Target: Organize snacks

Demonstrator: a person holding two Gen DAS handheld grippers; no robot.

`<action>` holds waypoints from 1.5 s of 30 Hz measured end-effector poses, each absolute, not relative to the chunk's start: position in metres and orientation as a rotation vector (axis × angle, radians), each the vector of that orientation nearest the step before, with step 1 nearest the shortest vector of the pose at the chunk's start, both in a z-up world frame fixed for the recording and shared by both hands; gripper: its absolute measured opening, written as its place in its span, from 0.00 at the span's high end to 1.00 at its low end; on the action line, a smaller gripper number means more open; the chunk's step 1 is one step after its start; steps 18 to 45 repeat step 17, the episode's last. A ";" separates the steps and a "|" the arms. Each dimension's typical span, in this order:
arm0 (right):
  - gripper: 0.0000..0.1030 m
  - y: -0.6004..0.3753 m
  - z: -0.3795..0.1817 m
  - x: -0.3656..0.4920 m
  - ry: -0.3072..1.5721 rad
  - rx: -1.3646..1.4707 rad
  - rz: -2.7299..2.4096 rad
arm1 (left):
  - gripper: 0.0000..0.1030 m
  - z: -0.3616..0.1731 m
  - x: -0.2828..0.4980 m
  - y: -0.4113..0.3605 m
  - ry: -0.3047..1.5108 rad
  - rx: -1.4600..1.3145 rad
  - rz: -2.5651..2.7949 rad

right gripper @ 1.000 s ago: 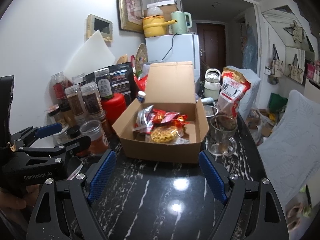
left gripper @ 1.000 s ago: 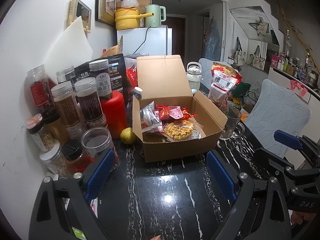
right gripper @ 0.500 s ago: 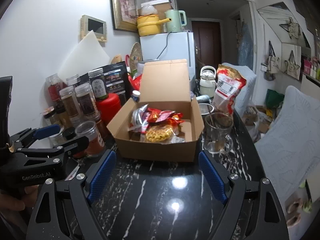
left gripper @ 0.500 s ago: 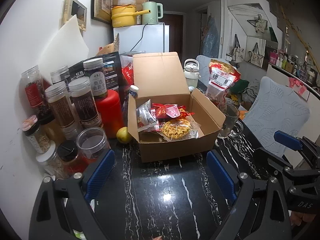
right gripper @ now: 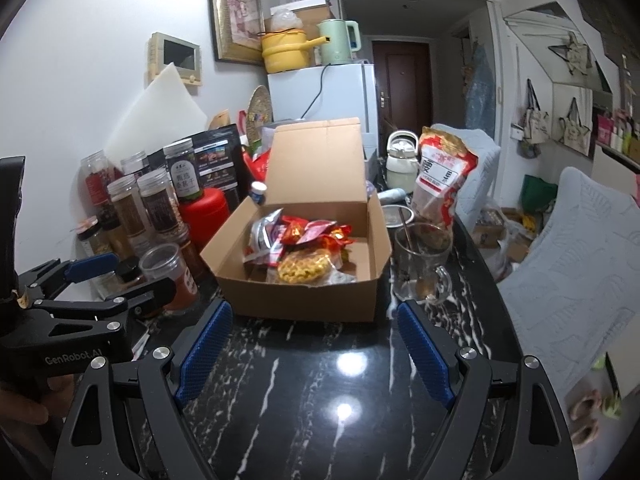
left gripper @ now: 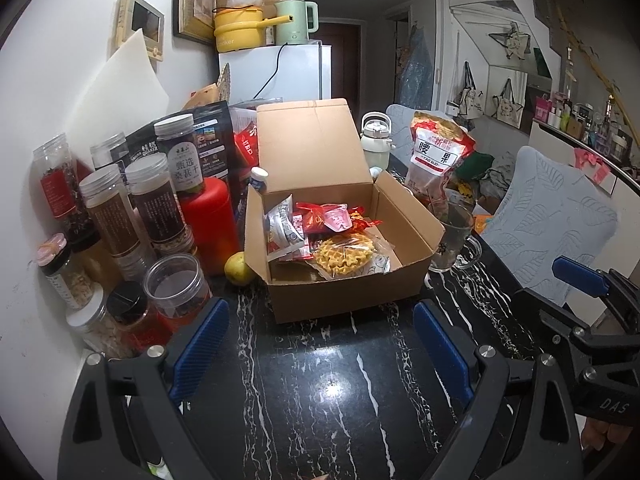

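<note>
An open brown cardboard box (left gripper: 344, 276) stands on the black marble-patterned table (left gripper: 320, 380), holding a loose heap of crinkly foil and plastic snack packets (left gripper: 320, 224), with a clear-wrapped yellow waffle-shaped crisp (left gripper: 344, 258) lying on top at the front. The left gripper (left gripper: 320, 340) and the right gripper (right gripper: 312, 344) both hover short of the box with blue-padded jaws spread wide and nothing between them. The packets look light, soft and slippery, the waffle crisp probably brittle, so a gentle pinch on a sealed edge or corner seems the safest hold.
</note>
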State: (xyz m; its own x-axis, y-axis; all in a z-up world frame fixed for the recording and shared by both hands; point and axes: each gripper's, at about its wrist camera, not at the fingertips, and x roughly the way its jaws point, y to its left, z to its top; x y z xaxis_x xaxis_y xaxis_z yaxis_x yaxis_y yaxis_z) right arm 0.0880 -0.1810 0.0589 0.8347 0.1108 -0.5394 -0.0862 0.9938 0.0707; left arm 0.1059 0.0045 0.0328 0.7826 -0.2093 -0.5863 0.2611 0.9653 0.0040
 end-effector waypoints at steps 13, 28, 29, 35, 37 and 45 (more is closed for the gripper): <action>0.17 -0.182 0.057 0.088 0.579 0.047 0.103 | 0.08 0.034 0.104 0.002 0.617 0.099 -0.263; 0.17 -0.183 0.055 0.088 0.583 0.048 0.103 | 0.08 0.031 0.104 0.000 0.627 0.108 -0.262; 0.17 -0.183 0.055 0.088 0.583 0.048 0.103 | 0.08 0.031 0.104 0.000 0.627 0.108 -0.262; 0.17 -0.183 0.055 0.088 0.583 0.048 0.103 | 0.08 0.031 0.104 0.000 0.627 0.108 -0.262; 0.17 -0.183 0.055 0.088 0.583 0.048 0.103 | 0.08 0.031 0.104 0.000 0.627 0.108 -0.262; 0.17 -0.183 0.055 0.088 0.583 0.048 0.103 | 0.08 0.031 0.104 0.000 0.627 0.108 -0.262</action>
